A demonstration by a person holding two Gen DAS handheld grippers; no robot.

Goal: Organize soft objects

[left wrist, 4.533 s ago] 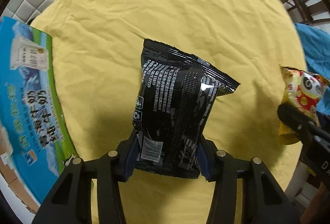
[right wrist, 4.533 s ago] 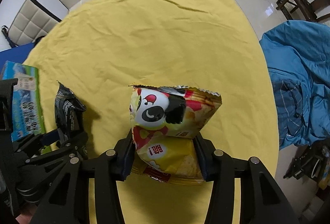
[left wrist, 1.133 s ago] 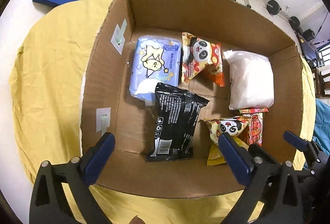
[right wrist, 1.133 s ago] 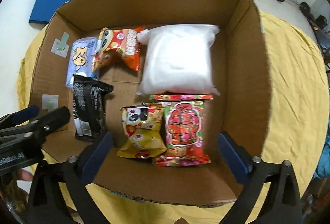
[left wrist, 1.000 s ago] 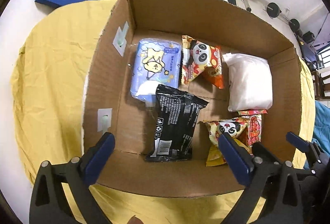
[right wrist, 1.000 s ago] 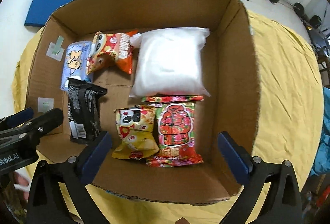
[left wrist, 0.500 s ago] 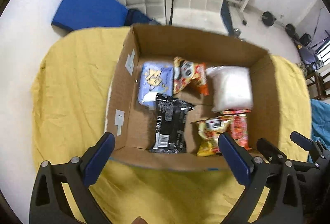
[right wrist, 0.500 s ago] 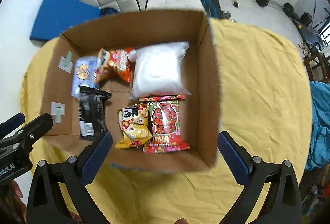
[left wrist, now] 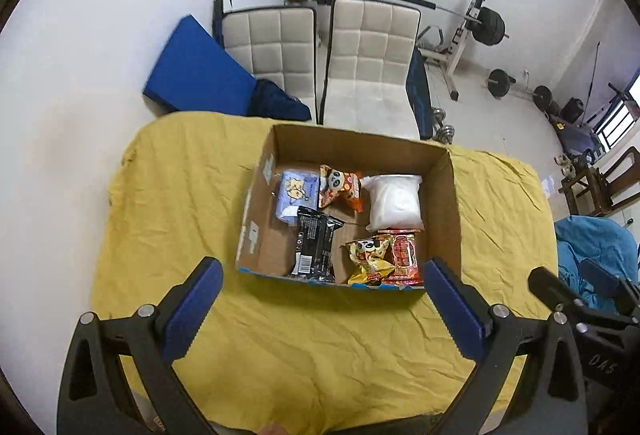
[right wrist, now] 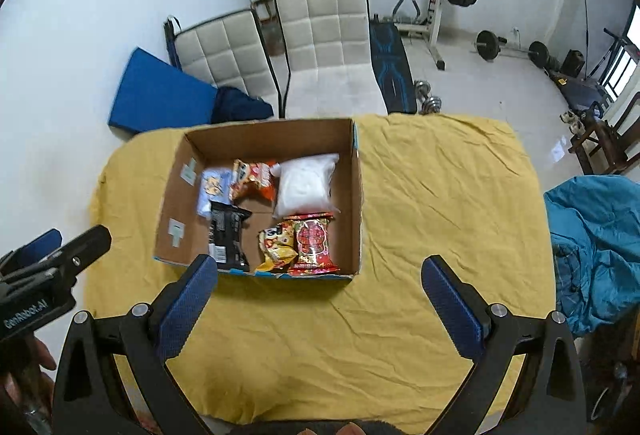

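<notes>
Left wrist view: six soft packets, among them a black foil snack packet [left wrist: 316, 247] and a white plastic pillow bag [left wrist: 395, 201], lie inside the open brown cardboard box [left wrist: 451, 203] on the yellow-clothed worktop [left wrist: 304, 347]. Left gripper [left wrist: 320, 309] and right gripper [right wrist: 318, 301] hover nearer the camera, fingers wide, holding nothing.

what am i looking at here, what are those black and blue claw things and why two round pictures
Each round picture comes from a fisheye camera on a hand-held gripper; a person holds one in each hand. One view looks along the left gripper, the other along the right gripper. Both have their jaws wide open and hold nothing. Ahead, on a yellow cloth, stands a cardboard box holding soft packets: a black packet, panda snack bags, a white bag, a red packet and a pale blue pack.
</notes>
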